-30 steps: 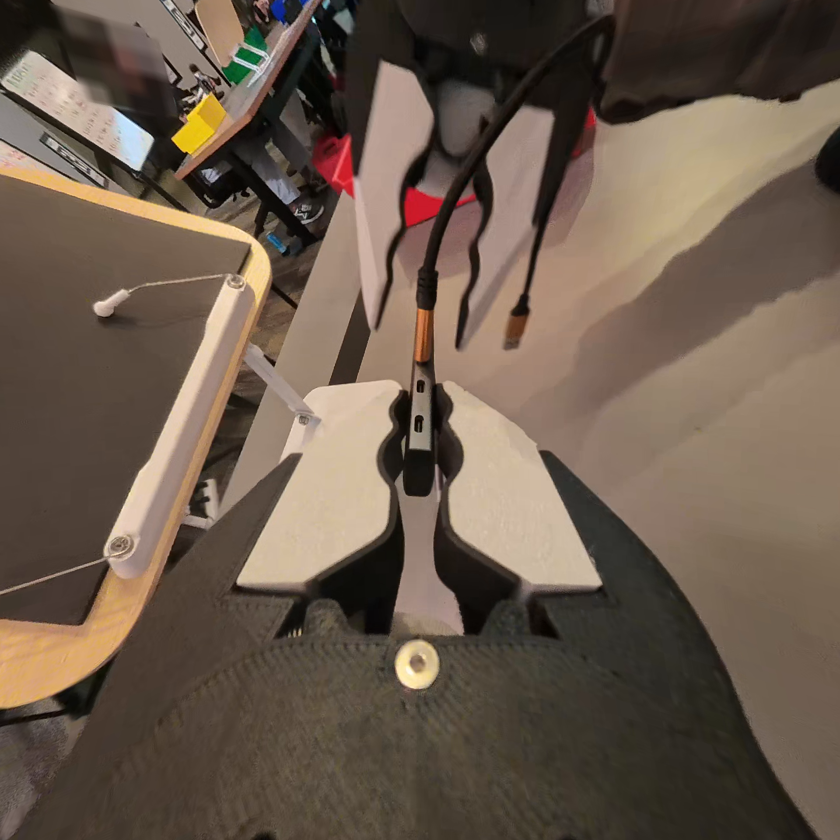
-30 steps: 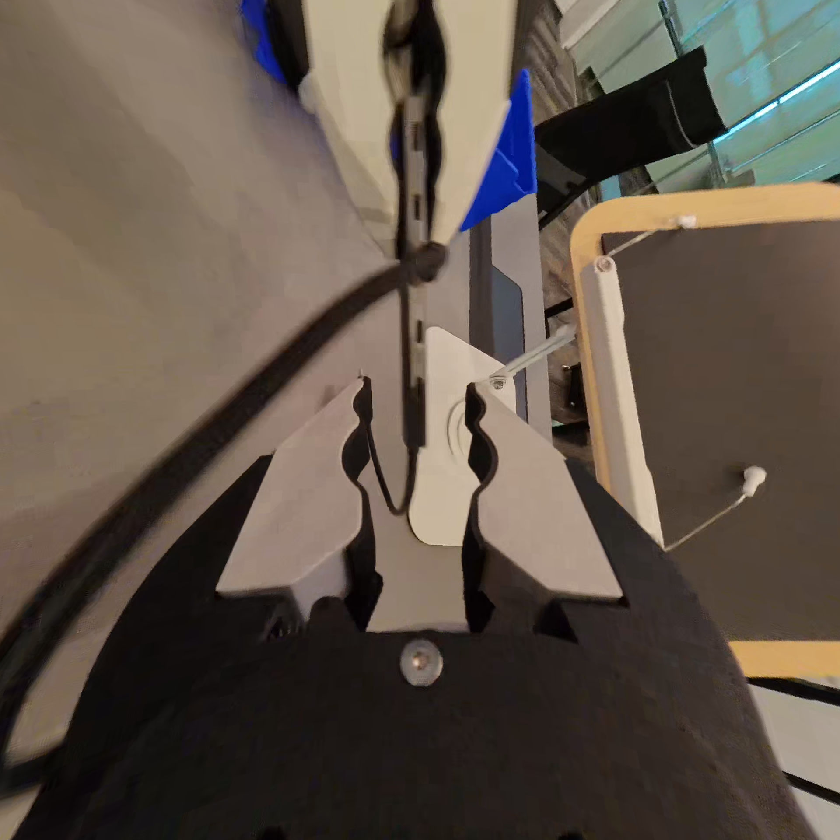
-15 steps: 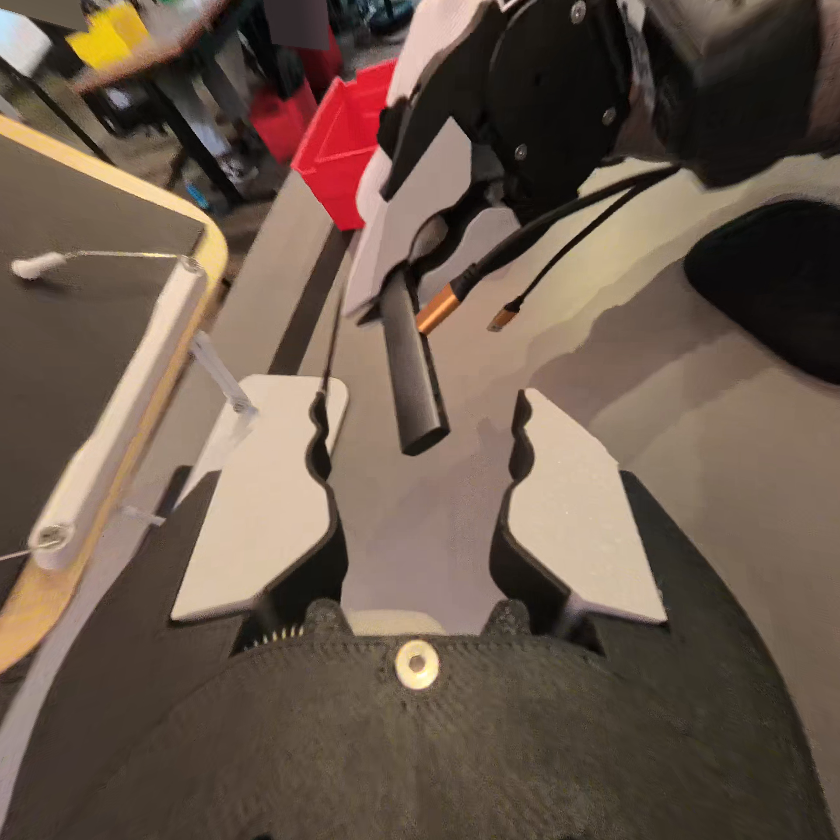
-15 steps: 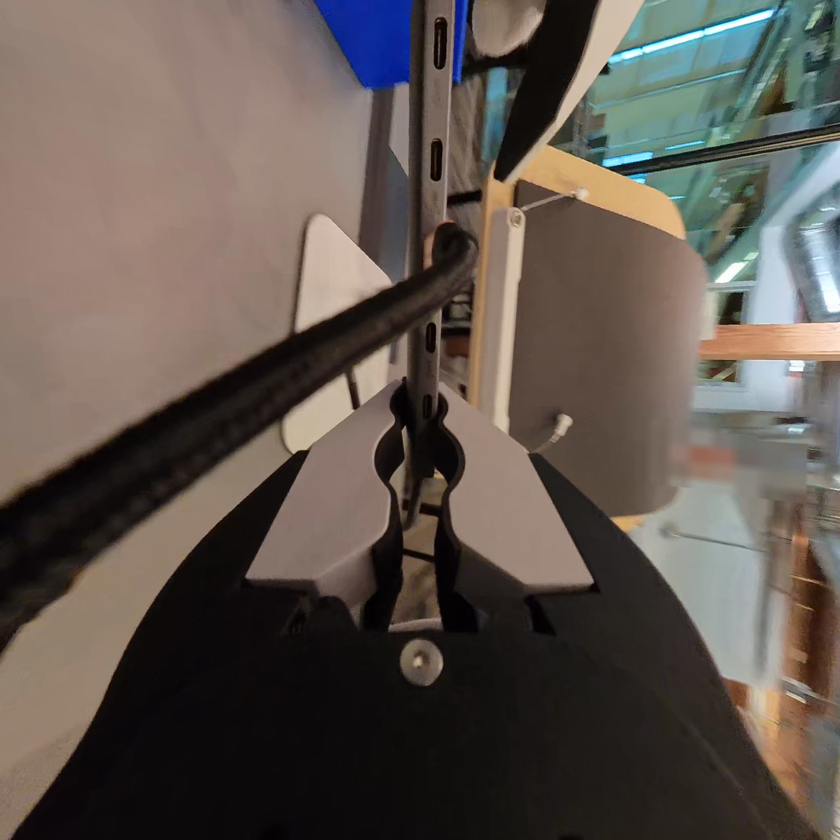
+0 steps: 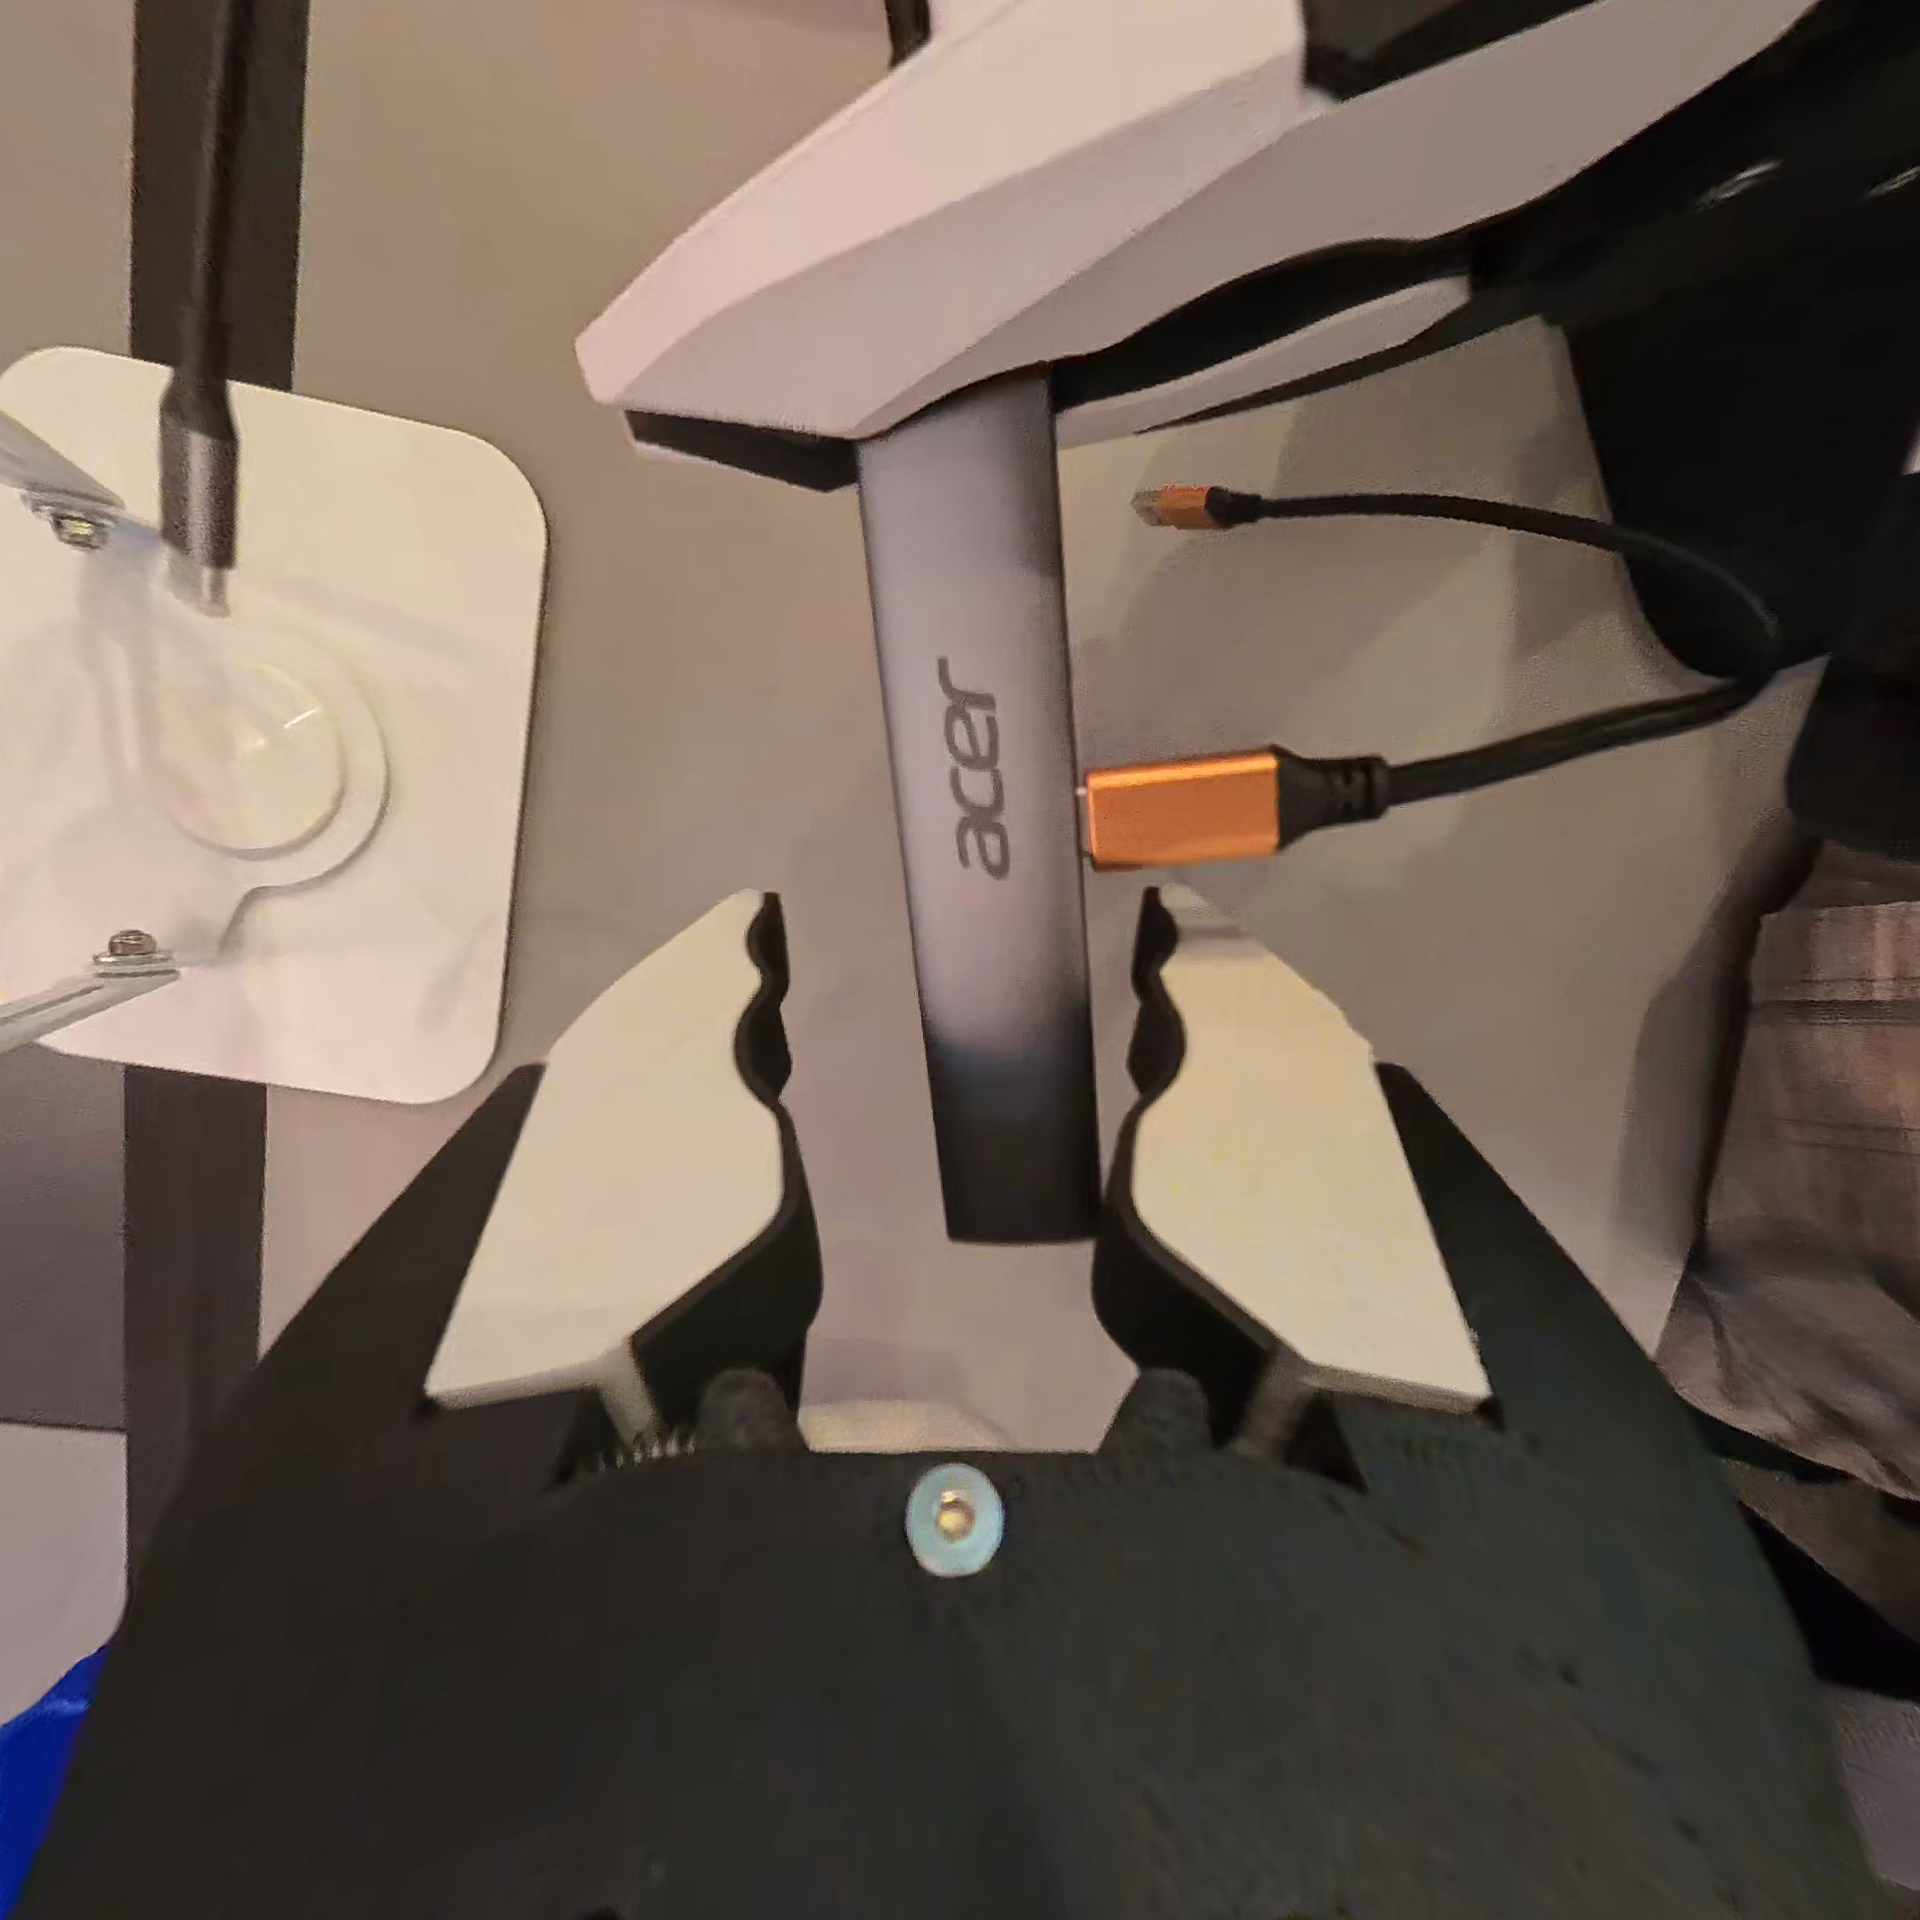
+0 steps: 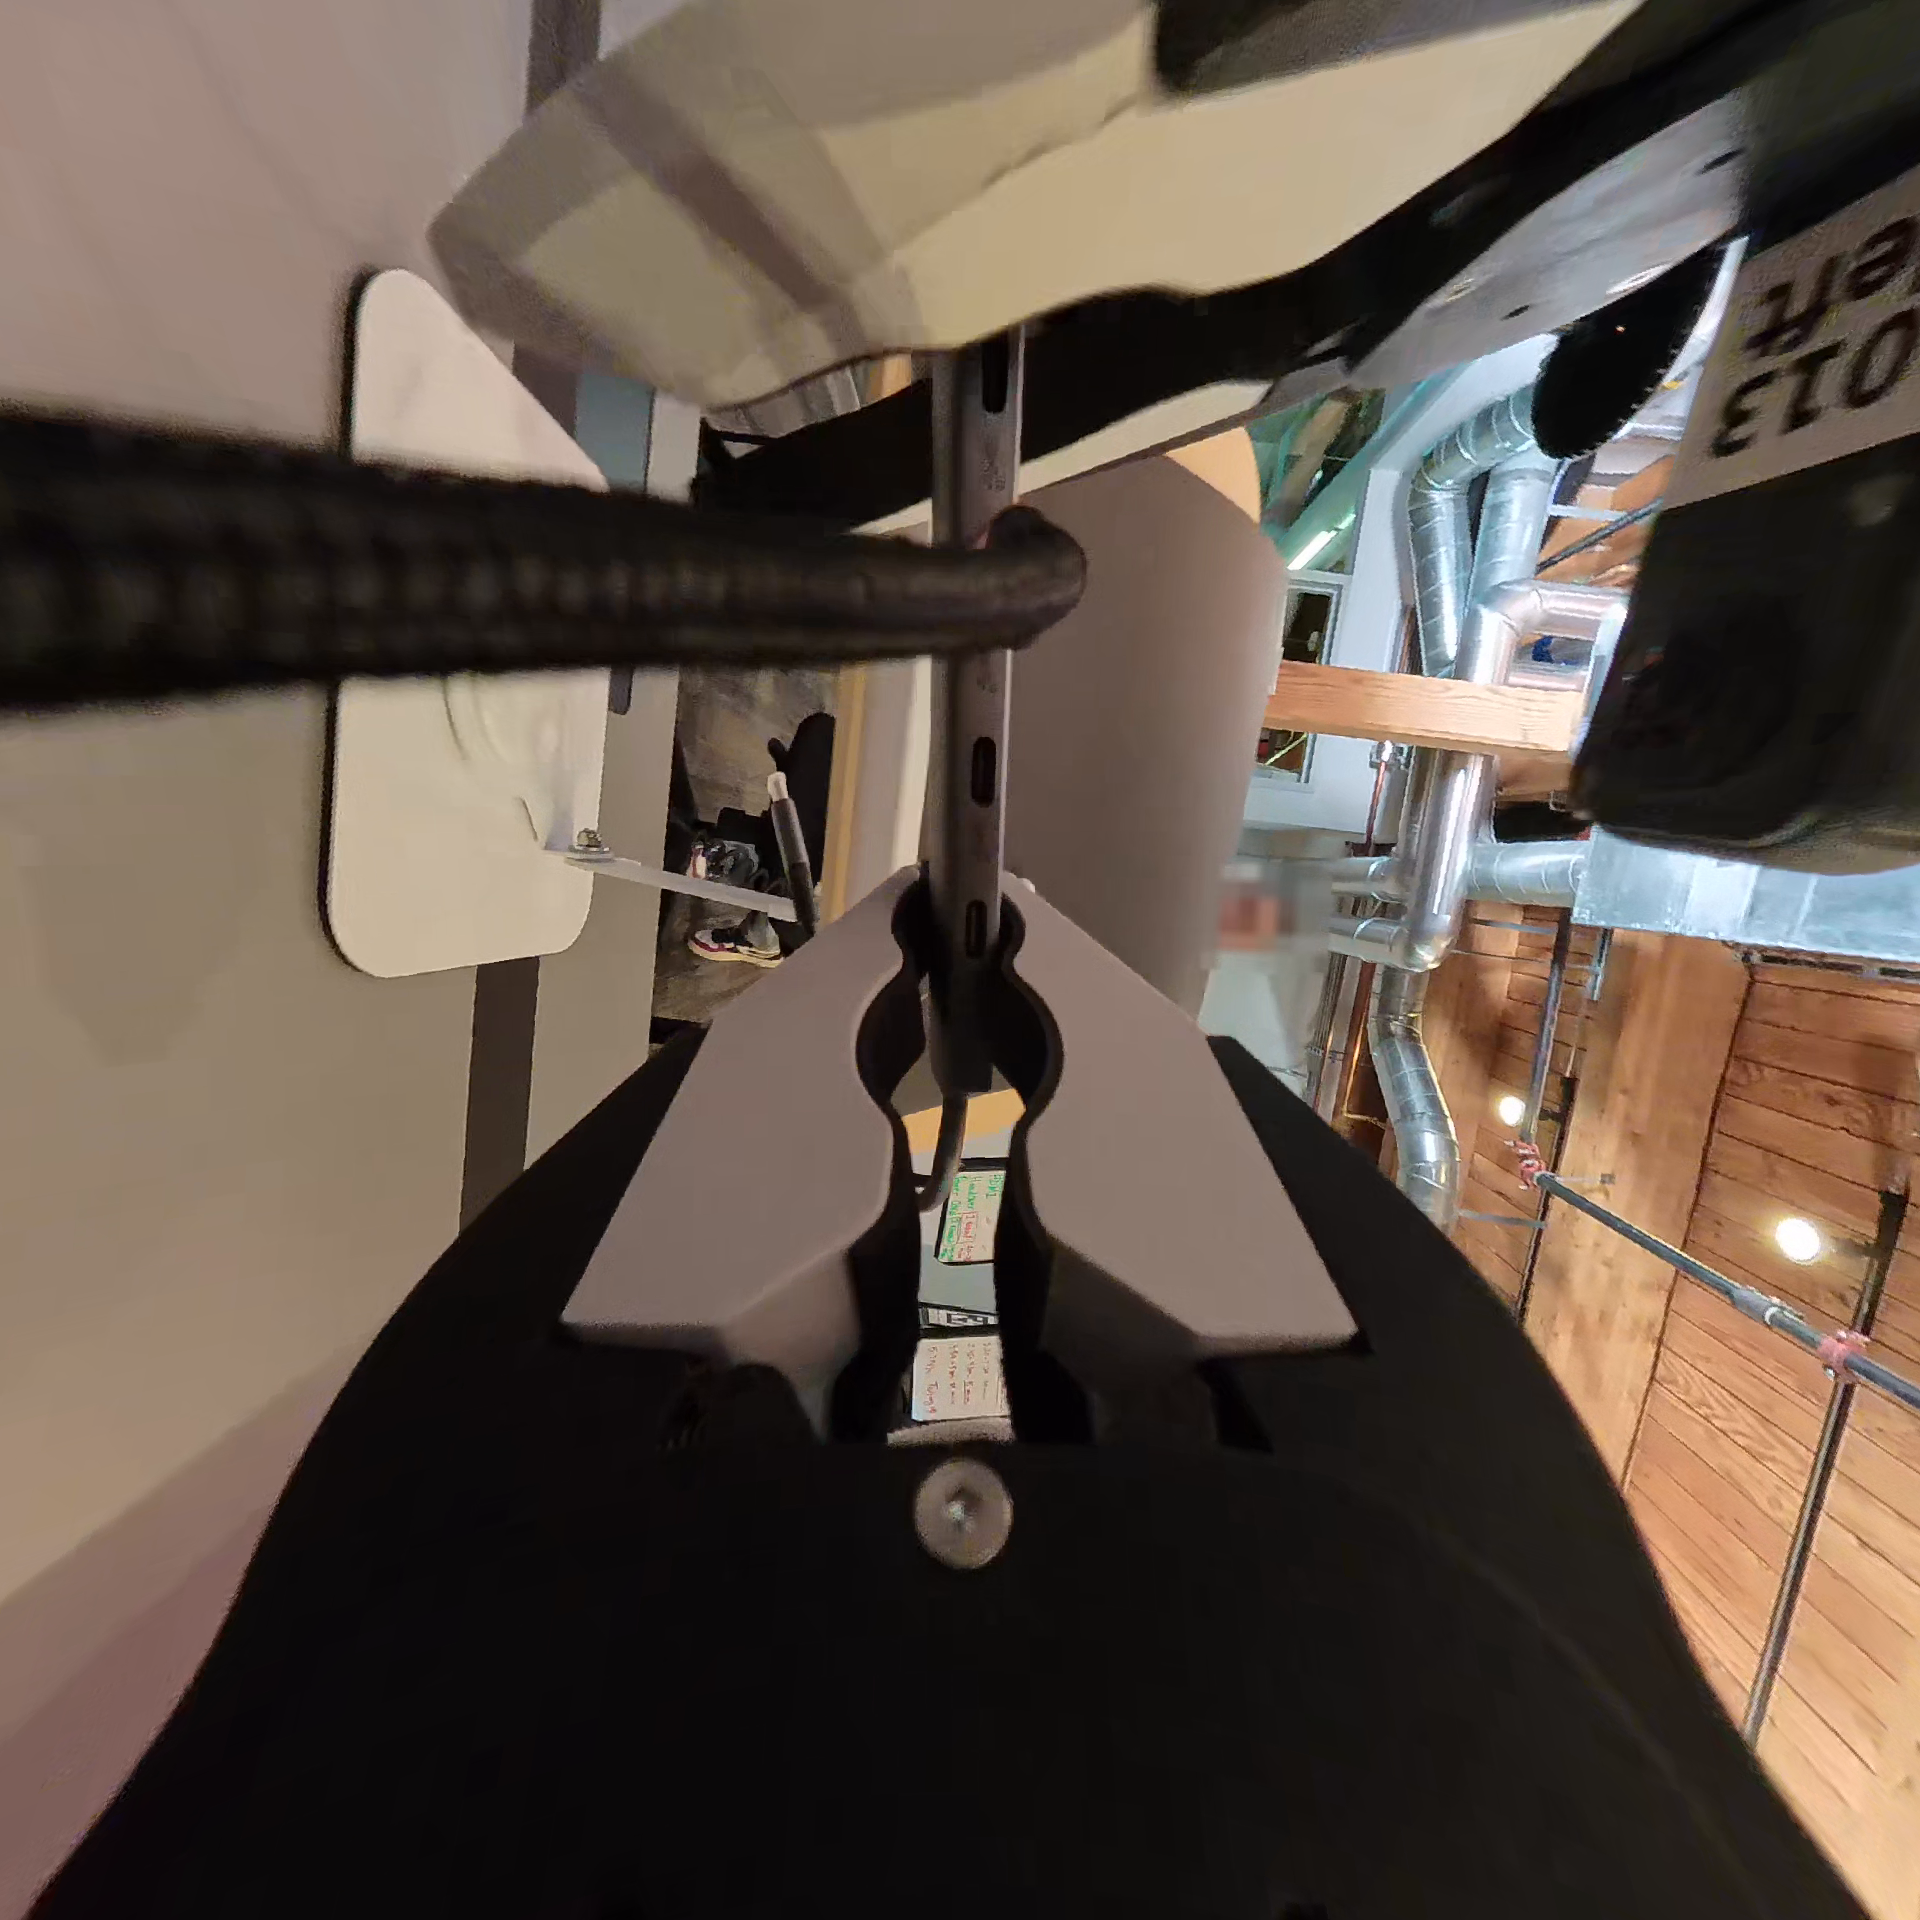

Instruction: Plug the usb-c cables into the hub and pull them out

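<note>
Hub clamped by right tongs, left tongs spread around its free end

Counter (image 5: 644,208), pale and plain, lies behind the hub. Left tongs (image 5: 954,914) stand apart, one finger on either side of the hub's near end; whether they touch it is unclear. Right tongs (image 6: 961,914) are pressed together on the hub (image 5: 977,831), a slim grey bar, gripping the end farthest from the left tongs. White plate (image 5: 260,727) with a clear dome sits on the counter left of the hub, well apart. Thick black cable (image 5: 1558,758) with an orange plug (image 5: 1184,810) meets the hub's right edge at mid-length. Thin cable (image 5: 1455,520) hangs free just right of the hub, its small orange plug (image 5: 1174,507) unplugged.
</note>
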### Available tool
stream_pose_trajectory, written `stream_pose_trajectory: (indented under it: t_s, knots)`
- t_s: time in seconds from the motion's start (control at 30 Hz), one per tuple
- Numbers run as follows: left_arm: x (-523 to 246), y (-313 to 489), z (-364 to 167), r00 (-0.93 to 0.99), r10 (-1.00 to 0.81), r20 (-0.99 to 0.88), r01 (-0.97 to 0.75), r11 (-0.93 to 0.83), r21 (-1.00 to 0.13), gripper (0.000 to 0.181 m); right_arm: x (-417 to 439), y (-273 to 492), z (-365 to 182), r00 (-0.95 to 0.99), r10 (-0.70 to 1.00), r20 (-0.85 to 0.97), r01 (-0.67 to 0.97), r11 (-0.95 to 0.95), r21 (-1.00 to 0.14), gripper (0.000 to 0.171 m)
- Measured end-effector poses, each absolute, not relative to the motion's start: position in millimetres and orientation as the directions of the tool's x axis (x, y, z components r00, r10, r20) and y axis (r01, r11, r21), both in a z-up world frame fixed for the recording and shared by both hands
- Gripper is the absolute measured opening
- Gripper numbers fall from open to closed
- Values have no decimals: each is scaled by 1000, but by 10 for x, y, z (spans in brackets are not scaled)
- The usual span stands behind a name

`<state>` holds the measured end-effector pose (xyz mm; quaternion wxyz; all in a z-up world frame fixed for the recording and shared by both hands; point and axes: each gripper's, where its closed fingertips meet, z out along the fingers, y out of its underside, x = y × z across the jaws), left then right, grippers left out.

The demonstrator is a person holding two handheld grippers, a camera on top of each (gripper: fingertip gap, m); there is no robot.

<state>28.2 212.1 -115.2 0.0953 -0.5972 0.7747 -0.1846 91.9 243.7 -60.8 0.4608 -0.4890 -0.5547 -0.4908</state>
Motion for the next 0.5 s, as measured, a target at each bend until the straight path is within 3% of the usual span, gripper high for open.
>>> stream_pose_trajectory:
  t_s: [0.13,0.4,0.5]
  knots:
    - [336,2037,-1180,-286,-953,101,-893,227,-388,25,966,2429,-541,-75,82,994,997,14,74,4]
    - [427,2121,-1216,-224,-972,67,-907,183,-379,23,1060,2473,-581,-75,68,995,997,-2,75,4]
    - [447,2216,-1216,-179,-983,42,-912,149,-382,23,1087,2483,-499,-53,38,998,998,-14,54,31]
